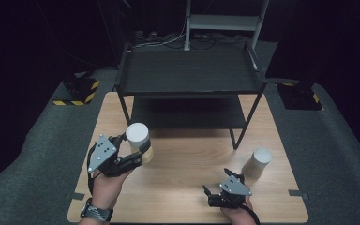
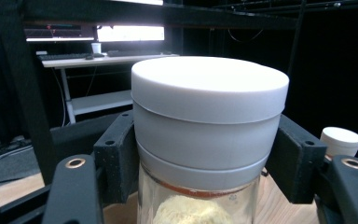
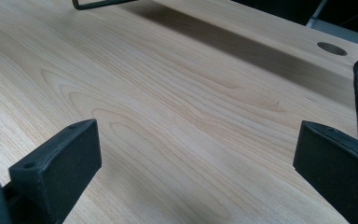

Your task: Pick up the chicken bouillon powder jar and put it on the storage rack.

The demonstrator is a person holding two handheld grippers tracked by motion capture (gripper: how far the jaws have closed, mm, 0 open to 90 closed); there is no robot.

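A glass jar with a white lid and pale yellow contents is held by my left gripper at the table's left, slightly raised. In the left gripper view both black pads press the jar just under its lid. A second white-lidded jar stands upright on the table at the right, also seen far right as the other jar. My right gripper rests near the front edge, left of that jar, jaws wide apart over bare wood with nothing between them.
A black two-tier metal shelf stands across the back half of the wooden table; its legs come down near the middle. Dark grey floor surrounds the table. A round hole marks the tabletop near a shelf leg.
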